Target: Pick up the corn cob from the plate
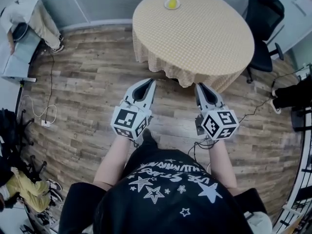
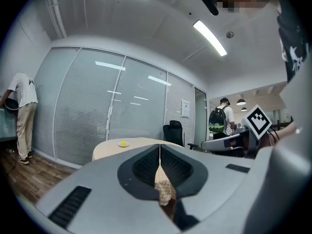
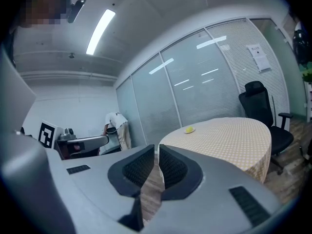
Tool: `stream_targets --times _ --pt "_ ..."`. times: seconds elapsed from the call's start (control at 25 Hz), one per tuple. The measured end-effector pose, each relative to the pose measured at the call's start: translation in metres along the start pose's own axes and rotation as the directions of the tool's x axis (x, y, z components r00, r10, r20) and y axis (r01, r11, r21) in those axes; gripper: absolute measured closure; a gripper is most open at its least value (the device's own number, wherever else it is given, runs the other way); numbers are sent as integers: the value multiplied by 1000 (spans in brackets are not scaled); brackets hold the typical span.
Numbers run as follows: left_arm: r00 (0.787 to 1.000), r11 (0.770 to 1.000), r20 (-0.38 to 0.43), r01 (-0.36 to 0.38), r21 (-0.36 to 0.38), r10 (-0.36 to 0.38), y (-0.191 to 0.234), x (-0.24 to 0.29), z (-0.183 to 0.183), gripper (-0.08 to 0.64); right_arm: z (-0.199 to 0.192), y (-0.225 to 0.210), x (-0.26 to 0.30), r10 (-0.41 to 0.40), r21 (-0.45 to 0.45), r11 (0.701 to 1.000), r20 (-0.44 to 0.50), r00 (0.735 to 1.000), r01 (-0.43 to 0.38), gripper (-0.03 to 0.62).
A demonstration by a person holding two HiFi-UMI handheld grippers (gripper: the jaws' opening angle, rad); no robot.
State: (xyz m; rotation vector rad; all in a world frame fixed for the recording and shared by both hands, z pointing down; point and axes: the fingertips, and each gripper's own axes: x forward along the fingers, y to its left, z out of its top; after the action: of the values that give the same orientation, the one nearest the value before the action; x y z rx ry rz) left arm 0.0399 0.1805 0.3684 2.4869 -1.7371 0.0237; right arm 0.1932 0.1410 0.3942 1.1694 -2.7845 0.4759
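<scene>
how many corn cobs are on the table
1. The corn cob lies on the small plate near the far edge of the round table; the whole tabletop shows, so none seems hidden.

A round counter [image 1: 204, 38] fills the upper middle of the head view, draped to its edge in a pale yellow checked cloth [image 1: 161, 62] that hangs down its side. Near its far rim, at the top of the frame, sits a small white plate [image 1: 176, 7] carrying the yellow corn cob [image 1: 172, 2]. The counter stands on a wood-plank floor [image 1: 87, 82]
</scene>
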Motion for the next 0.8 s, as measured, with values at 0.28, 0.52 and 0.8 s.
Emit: stream_targets --times 0.28,0.52,0.8 --pt "1000 1000 21 7 -23 -7 64 0 9 549 18 26 51 -28 -20 999 14 1000 28 546" --pt "999 1000 18 28 -8 -28 105 -2 15 548 20 43 83 -60 -3 998 20 998 60 546" --pt "999 999 3 33 -34 -33 139 -6 6 549 3 46 96 -117 9 993 -22 993 117 546"
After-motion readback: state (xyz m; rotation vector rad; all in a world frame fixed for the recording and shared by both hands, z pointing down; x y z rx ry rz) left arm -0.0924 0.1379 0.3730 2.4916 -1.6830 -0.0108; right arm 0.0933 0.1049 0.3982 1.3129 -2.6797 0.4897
